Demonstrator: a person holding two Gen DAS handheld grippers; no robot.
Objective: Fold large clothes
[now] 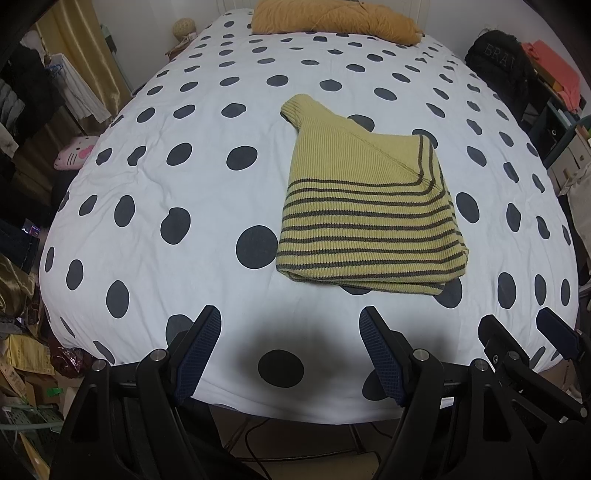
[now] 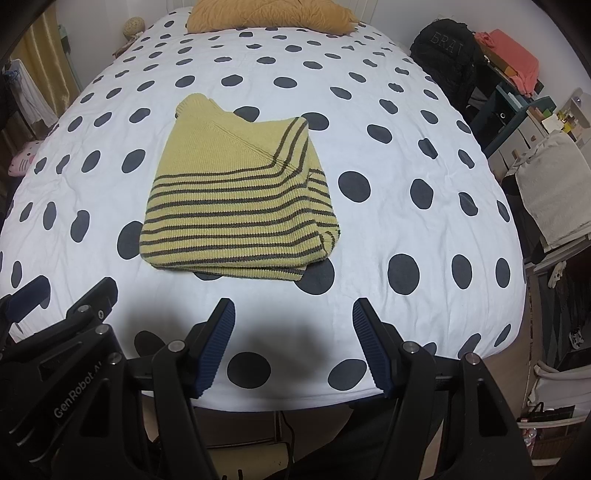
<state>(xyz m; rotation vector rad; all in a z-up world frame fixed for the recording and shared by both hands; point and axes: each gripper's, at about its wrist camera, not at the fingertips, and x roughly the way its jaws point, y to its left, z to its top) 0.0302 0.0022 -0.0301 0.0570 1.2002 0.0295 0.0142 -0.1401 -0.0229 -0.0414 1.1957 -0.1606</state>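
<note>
A yellow knit sweater with dark stripes [image 1: 365, 218] lies folded into a compact bundle on the polka-dot bed [image 1: 166, 206]; it also shows in the right wrist view [image 2: 236, 206]. A ribbed cuff or collar sticks out at its far left corner. My left gripper [image 1: 290, 321] is open and empty, held above the bed's near edge, short of the sweater. My right gripper [image 2: 293, 314] is open and empty, also at the near edge, apart from the sweater. The right gripper shows at the right in the left wrist view [image 1: 517, 328].
A mustard pillow [image 1: 332, 18] lies at the head of the bed. A black backpack [image 2: 443, 48] and shelves with orange cloth [image 2: 509, 55] stand to the right. Clutter, hanging clothes and a pink plush [image 1: 74, 151] are on the left. A white bag [image 2: 550, 192] sits at the right.
</note>
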